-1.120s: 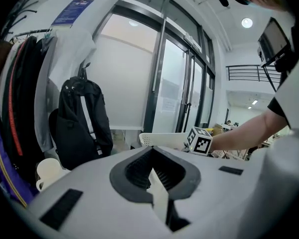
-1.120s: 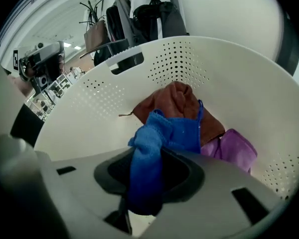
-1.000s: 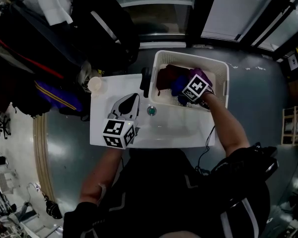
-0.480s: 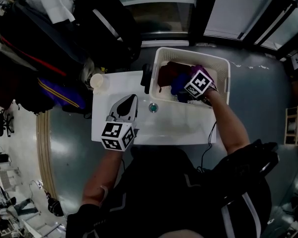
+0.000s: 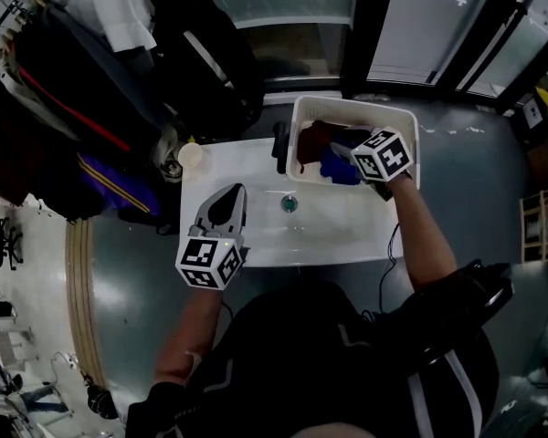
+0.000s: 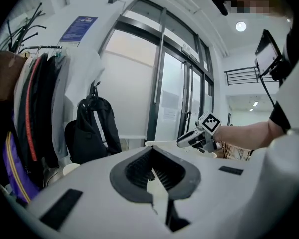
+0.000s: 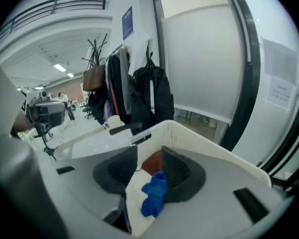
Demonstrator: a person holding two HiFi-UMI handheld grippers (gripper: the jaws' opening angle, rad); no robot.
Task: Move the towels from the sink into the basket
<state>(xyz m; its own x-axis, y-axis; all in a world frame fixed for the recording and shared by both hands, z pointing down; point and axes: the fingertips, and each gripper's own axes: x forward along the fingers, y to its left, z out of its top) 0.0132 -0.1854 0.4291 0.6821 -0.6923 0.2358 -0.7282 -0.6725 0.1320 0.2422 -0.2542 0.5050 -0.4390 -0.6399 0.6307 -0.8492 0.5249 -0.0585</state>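
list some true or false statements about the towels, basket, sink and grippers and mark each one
1. The blue towel lies in the white plastic basket. True.
2. The right gripper is clamped on the blue towel. False: its jaws, which have just been closing partway, stand apart and press on nothing; the towel shows below, through their gap.
3. A towel lies in the white sink. False: no towel shows there, only the green drain.
4. The left gripper is over the sink unit, left of the drain. True.
5. The pale cup stands in the basket. False: it stands at the sink unit's far left corner.
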